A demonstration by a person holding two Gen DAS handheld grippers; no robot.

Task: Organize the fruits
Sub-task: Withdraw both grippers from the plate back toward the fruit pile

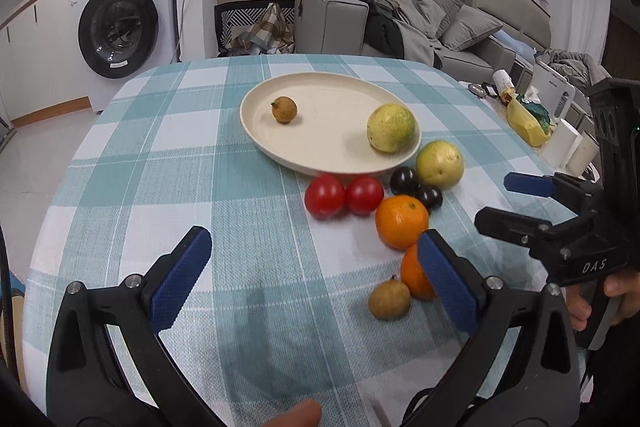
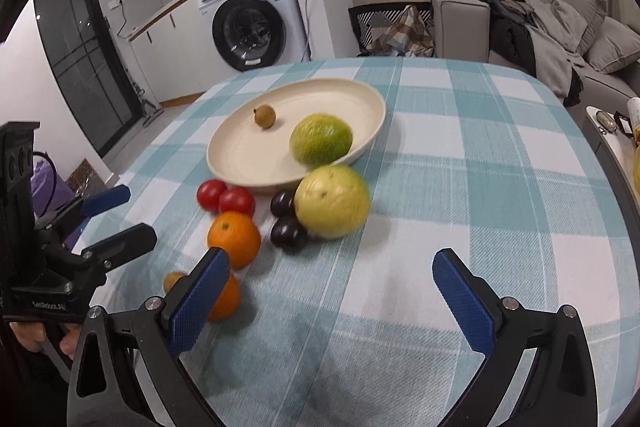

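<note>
We hold both grippers, left gripper (image 1: 316, 277) and right gripper (image 2: 330, 301), fingers spread wide and empty above the desk (image 1: 160, 163). Beside the plate (image 1: 320, 131), round fruit could roll: guava (image 2: 332, 201), orange (image 2: 234, 239), plums (image 2: 288, 233).

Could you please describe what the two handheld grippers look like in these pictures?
Both are black plastic frames with silver screws and two flat fingers faced with textured blue pads. The left gripper shows white lettering, partly legible, on its body in the right wrist view. The right gripper bears white "DAS" lettering in the left wrist view, with a tall black block above the handle. A bare hand grips its handle; no sleeve shows.
</note>
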